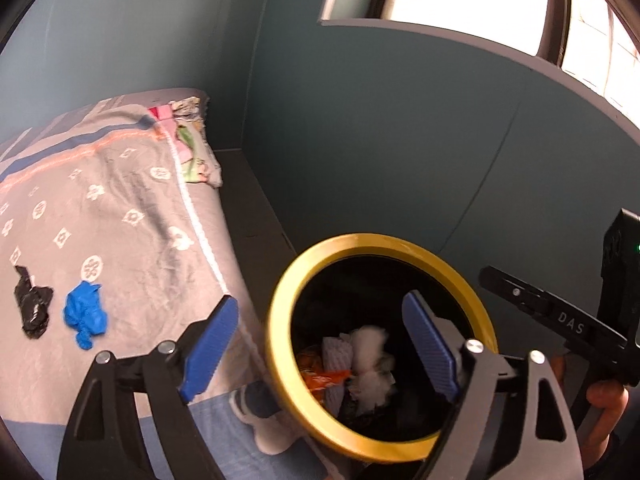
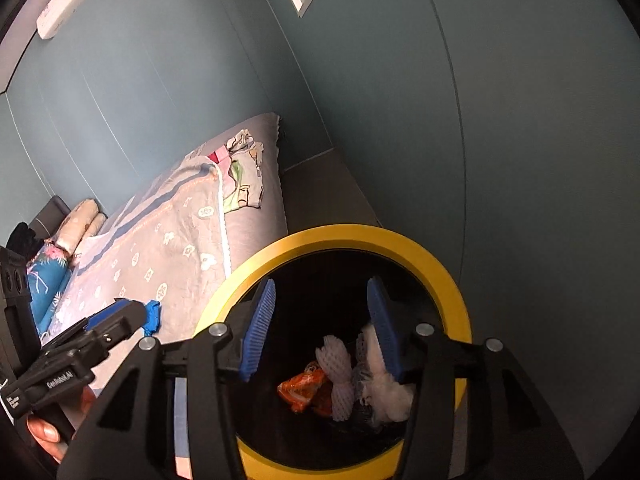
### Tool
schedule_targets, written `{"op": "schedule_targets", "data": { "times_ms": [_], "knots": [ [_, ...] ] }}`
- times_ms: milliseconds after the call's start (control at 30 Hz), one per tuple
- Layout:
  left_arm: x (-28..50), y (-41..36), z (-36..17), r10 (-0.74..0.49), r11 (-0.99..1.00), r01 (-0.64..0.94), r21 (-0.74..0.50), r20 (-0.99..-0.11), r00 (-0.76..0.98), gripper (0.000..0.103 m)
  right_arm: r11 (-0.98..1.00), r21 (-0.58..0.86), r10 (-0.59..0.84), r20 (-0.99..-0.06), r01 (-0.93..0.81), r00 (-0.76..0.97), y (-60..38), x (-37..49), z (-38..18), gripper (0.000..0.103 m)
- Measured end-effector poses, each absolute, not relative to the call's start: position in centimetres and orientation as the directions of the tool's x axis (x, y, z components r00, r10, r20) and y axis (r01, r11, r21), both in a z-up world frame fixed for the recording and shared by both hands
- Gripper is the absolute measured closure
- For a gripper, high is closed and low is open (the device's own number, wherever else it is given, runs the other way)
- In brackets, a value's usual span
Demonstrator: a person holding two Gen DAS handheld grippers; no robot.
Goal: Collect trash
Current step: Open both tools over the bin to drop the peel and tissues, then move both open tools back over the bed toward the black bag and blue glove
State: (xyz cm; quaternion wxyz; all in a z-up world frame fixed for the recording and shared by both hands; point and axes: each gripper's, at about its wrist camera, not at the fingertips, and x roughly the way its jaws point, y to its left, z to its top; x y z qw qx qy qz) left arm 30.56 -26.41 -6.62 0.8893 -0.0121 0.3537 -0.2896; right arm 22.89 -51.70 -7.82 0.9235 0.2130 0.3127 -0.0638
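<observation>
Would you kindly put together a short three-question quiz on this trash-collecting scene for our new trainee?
1. True or false: the left gripper is shut on the blue crumpled piece.
2. Multiple choice: the black crumpled piece lies A) in the bin, B) on the bedspread, C) on the floor.
3. Fill in: the bin has a ____ rim.

Key
1. False: both it and the right gripper are open and empty.
2. B, beside the blue piece.
3. Yellow; inside lie an orange wrapper, white foam netting and white tissue.

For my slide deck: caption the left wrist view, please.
Open left gripper above the yellow-rimmed bin, blue and black scraps on the bed.
</observation>
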Motion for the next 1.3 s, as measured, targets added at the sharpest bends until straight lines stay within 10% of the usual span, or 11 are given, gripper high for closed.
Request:
{"op": "schedule_targets", "data": {
  "times_ms": [1300],
  "knots": [
    [27.2,-6.5,-1.8,-0.26,0.963,0.178,-0.201,-0.545,0.797,0.008,0.946,0.324,0.19,-0.524,-0.012,0.83,-38.2,22.1,-1.6,0.022]
  ]
}}
